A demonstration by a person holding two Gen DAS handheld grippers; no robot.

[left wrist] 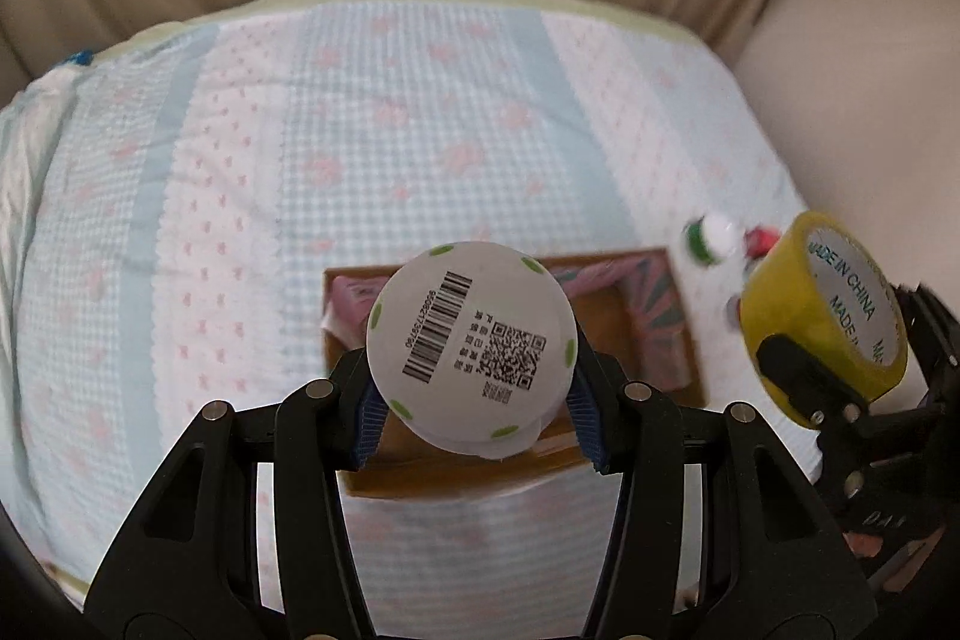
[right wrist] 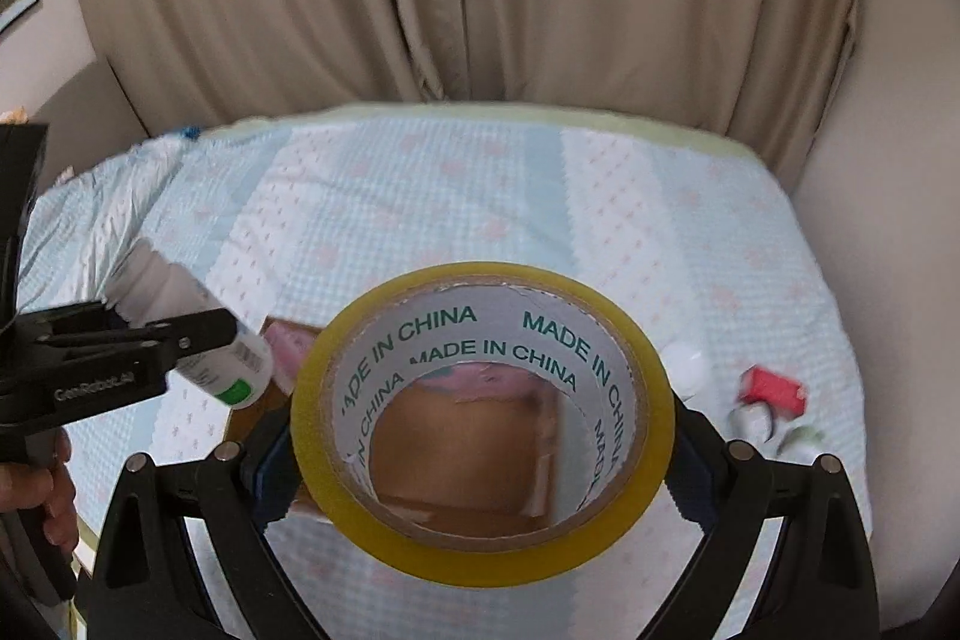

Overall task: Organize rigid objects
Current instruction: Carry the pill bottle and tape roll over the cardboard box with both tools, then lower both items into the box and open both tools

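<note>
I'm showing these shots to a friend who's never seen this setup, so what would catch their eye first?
Probably the yellow tape roll, gripped by the right gripper and filling that view, with MADE IN CHINA printed inside its core. Next, the white bottle clamped in the left gripper, its barcoded bottom facing the camera. Both hang over an open cardboard box on a pale blue and pink patterned bedspread.
</note>
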